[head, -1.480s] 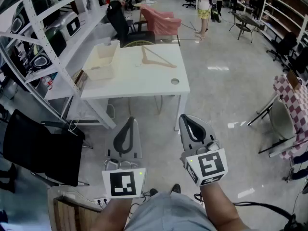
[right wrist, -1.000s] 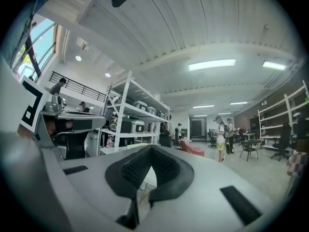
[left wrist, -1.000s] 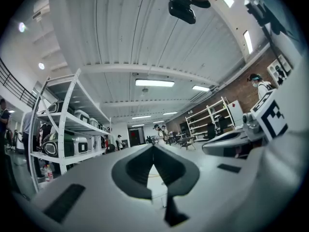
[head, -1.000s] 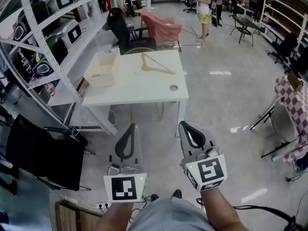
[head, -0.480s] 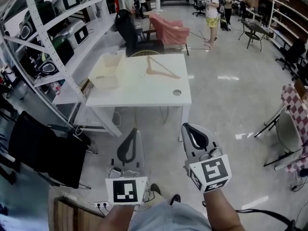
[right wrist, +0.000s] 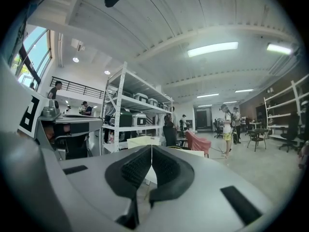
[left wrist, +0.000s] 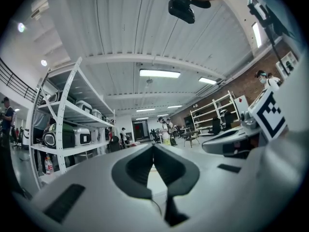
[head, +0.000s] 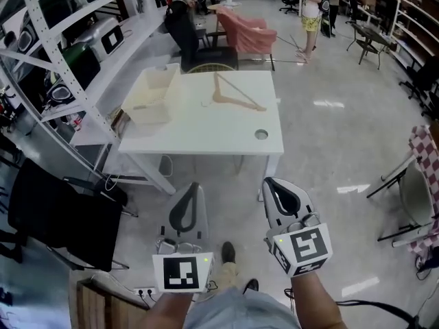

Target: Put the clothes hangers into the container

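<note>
A wooden clothes hanger (head: 236,92) lies on the white table (head: 206,132), toward its far right part. A pale open container (head: 154,96) stands on the table's left side, seen also in the right gripper view as a pale container (right wrist: 143,141). Both grippers hang well short of the table, over the floor. My left gripper (head: 190,196) is shut with nothing in it, and its jaws meet at the tip in the left gripper view (left wrist: 153,149). My right gripper (head: 276,189) is shut and empty too, as its own view (right wrist: 151,150) shows.
White metal shelving (head: 65,40) with machines runs along the left of the table. A black chair (head: 58,218) stands near left, another black chair (head: 188,36) and a pink-draped chair (head: 248,33) behind the table. People (head: 314,5) stand far back. A checked-cloth chair (head: 425,177) is right.
Both grippers and the head camera have come nearer the table, which now sits larger and lower in the head view. The jaws stay shut.
</note>
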### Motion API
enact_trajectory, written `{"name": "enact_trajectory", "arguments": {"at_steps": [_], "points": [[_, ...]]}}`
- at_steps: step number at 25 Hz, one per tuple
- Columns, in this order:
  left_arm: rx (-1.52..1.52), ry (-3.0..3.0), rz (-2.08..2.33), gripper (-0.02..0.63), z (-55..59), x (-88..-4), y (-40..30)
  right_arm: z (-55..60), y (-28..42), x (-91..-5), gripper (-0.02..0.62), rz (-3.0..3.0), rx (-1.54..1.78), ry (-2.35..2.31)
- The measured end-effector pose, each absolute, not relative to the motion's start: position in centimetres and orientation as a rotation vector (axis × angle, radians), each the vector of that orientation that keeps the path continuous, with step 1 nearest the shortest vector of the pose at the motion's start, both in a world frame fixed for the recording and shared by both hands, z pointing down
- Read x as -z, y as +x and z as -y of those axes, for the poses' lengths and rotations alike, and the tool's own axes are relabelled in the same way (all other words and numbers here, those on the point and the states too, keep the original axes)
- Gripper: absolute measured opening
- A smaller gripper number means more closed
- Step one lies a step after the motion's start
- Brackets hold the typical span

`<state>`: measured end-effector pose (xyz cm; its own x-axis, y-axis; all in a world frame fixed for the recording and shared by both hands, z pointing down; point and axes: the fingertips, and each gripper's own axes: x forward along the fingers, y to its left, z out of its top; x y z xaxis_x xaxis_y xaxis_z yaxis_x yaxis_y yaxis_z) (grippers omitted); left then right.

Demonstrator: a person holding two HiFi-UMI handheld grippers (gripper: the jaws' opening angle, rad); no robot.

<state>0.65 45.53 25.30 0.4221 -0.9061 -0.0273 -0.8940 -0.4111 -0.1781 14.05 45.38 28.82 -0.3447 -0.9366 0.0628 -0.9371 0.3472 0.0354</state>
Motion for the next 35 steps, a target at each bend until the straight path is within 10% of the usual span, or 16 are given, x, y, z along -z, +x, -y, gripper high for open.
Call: {"name": "enact_trajectory", "arguments": {"at_steps": [35], "points": [[0.071, -2.588, -1.525, 0.011, -17.3, -26.3, -1.0, -18.1, 13.0, -29.1, 0.012, 2.429, -0.005, 1.826]]}}
